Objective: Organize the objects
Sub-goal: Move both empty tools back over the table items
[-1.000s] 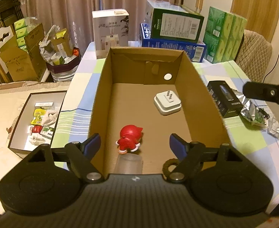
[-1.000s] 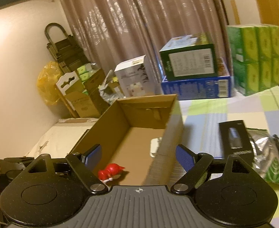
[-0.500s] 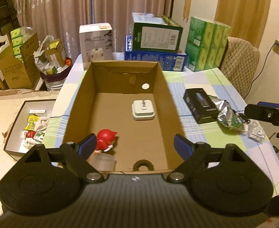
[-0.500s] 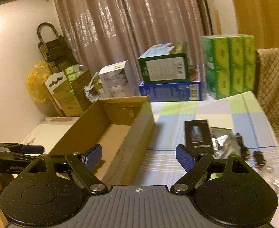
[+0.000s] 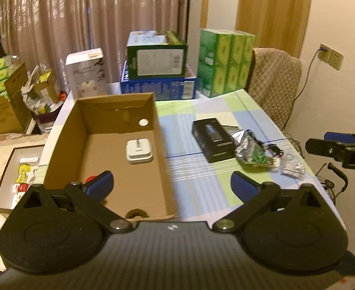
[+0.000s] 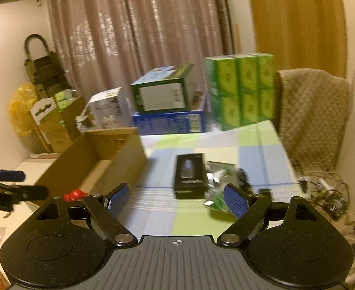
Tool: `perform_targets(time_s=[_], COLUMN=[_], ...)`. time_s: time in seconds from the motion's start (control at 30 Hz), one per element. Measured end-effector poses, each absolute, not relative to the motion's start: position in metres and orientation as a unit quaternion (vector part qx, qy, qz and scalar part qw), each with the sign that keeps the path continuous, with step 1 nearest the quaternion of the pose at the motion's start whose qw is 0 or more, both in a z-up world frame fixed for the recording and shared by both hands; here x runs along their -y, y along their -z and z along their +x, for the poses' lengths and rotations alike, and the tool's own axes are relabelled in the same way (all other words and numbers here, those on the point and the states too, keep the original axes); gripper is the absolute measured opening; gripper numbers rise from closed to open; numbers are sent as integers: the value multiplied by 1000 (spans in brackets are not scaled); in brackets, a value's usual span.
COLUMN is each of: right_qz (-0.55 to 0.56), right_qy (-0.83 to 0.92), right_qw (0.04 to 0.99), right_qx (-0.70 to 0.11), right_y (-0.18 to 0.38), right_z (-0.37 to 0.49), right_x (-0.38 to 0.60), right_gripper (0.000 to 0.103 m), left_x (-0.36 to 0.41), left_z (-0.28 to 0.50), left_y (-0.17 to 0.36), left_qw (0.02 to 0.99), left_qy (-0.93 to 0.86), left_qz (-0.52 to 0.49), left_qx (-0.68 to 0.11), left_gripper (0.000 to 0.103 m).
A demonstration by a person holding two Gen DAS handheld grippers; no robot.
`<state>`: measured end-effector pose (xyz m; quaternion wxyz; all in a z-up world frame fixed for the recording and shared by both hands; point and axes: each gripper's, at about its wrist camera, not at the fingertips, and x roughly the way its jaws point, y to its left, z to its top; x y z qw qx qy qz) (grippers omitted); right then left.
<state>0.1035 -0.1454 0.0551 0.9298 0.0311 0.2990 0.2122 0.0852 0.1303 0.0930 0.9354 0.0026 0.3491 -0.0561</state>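
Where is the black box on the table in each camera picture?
Left wrist view: the black box lies right of centre on the checked tablecloth, right of the cardboard box.
Right wrist view: the black box sits near the centre, between the fingers.
Shared landmark: the crinkly foil packet beside its right edge.

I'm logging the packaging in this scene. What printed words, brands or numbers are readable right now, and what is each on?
"DA": white letters on the black right gripper, cut off by the frame edge.
Black rectangular box on the checked tablecloth: white print, too small to read.
Green carton and the blue carton under it: labels and barcodes blurred.
White carton: script unreadable.
Stacked green packs: logos unreadable.
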Motion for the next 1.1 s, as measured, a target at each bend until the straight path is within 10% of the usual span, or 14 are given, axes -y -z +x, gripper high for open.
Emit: perform_targets(time_s=[1.1], right_qz=[48], right_qy=[-85], right_qw=[929], right_qx=[-358], right_y=[14], right_z=[101], right_x=[291], right_gripper=[82], left_x=[8], left_z=[127], left_y=[-32], left_qw=[925], left_qy=[108], left_qz=[6], left_qx=[-364], left_gripper=[102])
